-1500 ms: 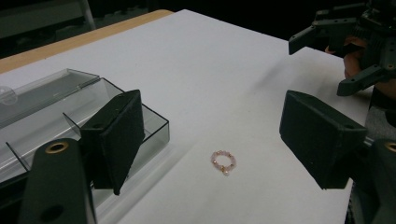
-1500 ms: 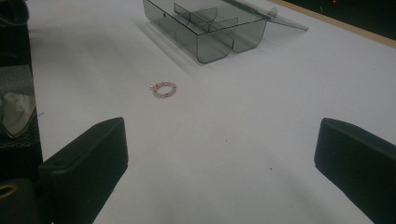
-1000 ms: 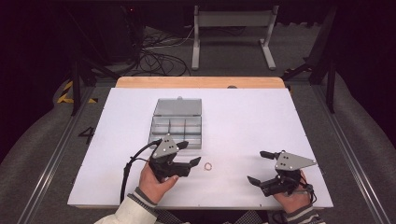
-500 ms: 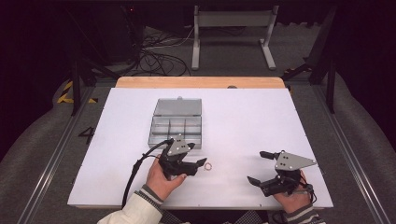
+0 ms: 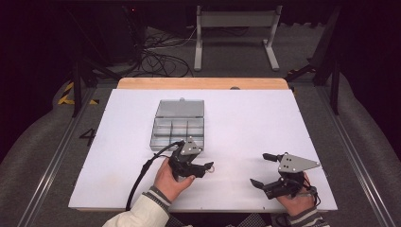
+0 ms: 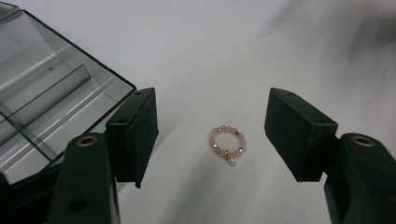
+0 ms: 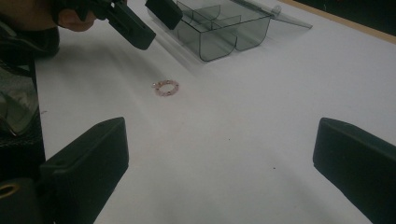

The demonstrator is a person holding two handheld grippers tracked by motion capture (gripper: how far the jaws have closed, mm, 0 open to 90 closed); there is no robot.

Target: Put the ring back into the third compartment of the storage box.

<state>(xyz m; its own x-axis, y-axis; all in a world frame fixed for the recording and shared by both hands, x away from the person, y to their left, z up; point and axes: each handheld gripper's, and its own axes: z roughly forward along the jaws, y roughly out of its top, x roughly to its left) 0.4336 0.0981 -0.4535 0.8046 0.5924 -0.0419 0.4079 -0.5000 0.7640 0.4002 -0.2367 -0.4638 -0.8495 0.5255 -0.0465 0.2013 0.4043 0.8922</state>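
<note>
Left tool [image 5: 206, 166] sits near-centre of the counter [image 5: 246, 118], jaws spread wide, w/ the bead ring [image 6: 228, 143] lying flat on the white surface between them. In the left gripper view the ring is closer to neither pad by much, clear white gap on both sides, nothing touching it. It's pink beads w/ a few gold ones and a small pale drop hanging off the near side.

Just left of that tool's left jaw is the corner of the clear compartment box [image 5: 178, 127]; the jaw is very near the box edge, prob. not touching, though the angle makes that hard to call. Box lid lies open toward the far side; compartments look bare as far as can be seen.

Right tool [image 5: 259, 169] is at the near-right of the counter, held low, jaws also spread wide, gripping nothing. From the right gripper view the ring [image 7: 166, 87] lies well ahead of it and to its left, w/ open white surface between.

Room: broad bare counter right of the box and far-right. Near edge of the counter is close behind both hands. Right hand [image 5: 295, 196] sits near the near-right corner; left hand [image 5: 168, 178] near the middle of the near edge.
</note>
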